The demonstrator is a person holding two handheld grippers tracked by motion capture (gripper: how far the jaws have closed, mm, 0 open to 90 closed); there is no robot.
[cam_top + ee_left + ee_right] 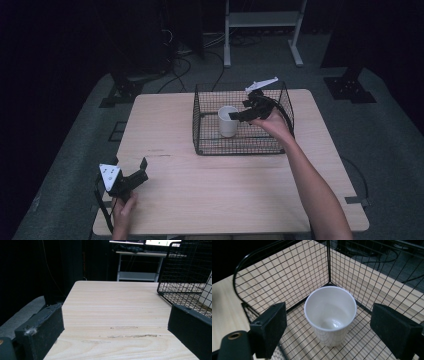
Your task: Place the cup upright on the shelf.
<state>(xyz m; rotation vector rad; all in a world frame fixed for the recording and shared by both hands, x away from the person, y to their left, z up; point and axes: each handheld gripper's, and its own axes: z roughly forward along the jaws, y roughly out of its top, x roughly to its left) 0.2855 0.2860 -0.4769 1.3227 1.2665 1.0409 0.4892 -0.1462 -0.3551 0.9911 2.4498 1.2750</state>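
Note:
A white paper cup [228, 121] stands upright and empty inside a black wire basket [205, 142] on the far half of the wooden table. In the right gripper view the cup [330, 315] sits on the basket floor between and just beyond the two black jaws, which stand wide apart without touching it. My right gripper [235, 116] hovers over the basket by the cup's rim, open. My left gripper [131, 163] rests low near the table's front left corner, open, with bare tabletop [117, 315] between its jaws.
The basket's corner [175, 293] lies ahead and to the right of the left gripper. Wire walls [287, 272] rise close behind the cup. A white shelf frame [262, 30] and cables lie on the floor beyond the table.

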